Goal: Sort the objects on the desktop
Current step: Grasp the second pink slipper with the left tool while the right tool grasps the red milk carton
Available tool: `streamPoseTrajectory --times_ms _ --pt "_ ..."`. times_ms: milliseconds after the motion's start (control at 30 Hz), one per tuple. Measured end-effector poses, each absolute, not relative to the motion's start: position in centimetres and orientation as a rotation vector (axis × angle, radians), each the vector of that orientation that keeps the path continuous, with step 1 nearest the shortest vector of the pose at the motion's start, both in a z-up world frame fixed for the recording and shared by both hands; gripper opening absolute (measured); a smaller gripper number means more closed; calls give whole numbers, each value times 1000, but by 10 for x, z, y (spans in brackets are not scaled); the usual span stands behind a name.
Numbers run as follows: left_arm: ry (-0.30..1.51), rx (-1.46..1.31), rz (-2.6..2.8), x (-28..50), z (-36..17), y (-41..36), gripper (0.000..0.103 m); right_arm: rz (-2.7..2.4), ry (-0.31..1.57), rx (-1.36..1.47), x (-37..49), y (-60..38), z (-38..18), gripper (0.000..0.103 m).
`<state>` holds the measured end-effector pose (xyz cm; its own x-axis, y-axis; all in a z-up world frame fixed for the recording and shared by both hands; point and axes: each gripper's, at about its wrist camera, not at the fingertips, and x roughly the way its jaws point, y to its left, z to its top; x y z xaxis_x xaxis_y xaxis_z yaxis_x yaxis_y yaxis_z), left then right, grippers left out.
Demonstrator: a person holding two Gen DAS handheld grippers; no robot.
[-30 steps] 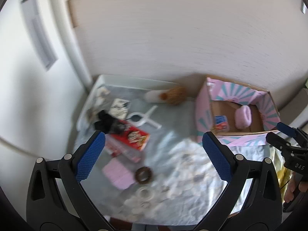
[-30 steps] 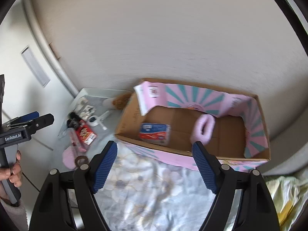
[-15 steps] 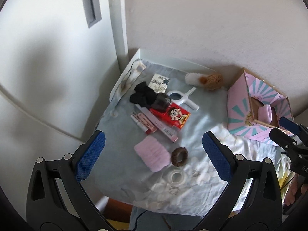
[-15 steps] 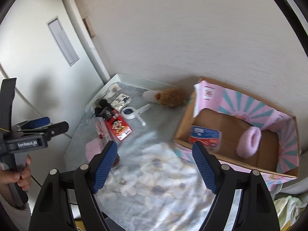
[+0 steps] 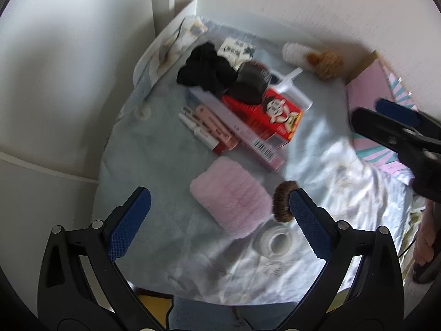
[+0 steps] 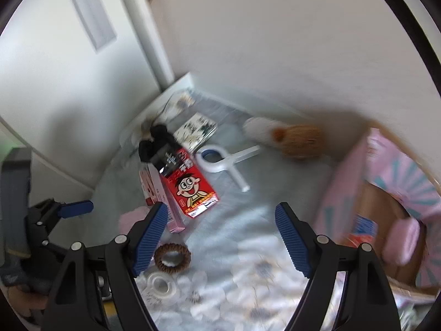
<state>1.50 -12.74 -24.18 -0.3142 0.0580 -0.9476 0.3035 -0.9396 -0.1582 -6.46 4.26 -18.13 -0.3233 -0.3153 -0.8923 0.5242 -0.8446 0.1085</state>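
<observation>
My left gripper [image 5: 217, 223] is open and empty, hovering over a fluffy pink pad [image 5: 231, 195] on the cloth-covered table. A brown hair tie [image 5: 282, 201] lies by its right finger, a clear tape roll [image 5: 274, 241] just below. A red cartoon box [image 5: 273, 113], a long pink box [image 5: 242, 132] and pink tubes [image 5: 209, 127] lie behind. My right gripper [image 6: 220, 237] is open and empty above the cloth, with the red box [image 6: 193, 187], hair tie [image 6: 172, 256] and tape roll [image 6: 161, 285] to its left. The pink cardboard box [image 6: 347, 182] stands on the right.
A black cloth bundle [image 5: 205, 67], a white plastic clip [image 6: 220, 160], a printed card [image 6: 197, 129] and a brown-and-white plush [image 6: 289, 135] lie near the back wall. Inside the cardboard box are a pink fluffy item [image 6: 401, 241] and a small blue-red pack [image 6: 363, 229]. Walls close the left and back.
Both cameras have swung left and lowered toward the table. The left gripper has come close over the pink pad; the right view has turned from the cardboard box toward the clutter.
</observation>
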Motion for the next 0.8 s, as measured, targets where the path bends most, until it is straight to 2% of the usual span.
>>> streamPoseTrajectory --times_ms 300,567,800 --pt "523 1806 -2345 11 -270 -134 101 -2043 413 1477 -84 12 -225 77" --pt "503 1806 -2367 11 -274 -132 99 -2005 389 1502 -94 7 -238 77" --pt "536 1822 -2398 17 -276 -128 83 -1980 437 1490 -92 1 -243 77"
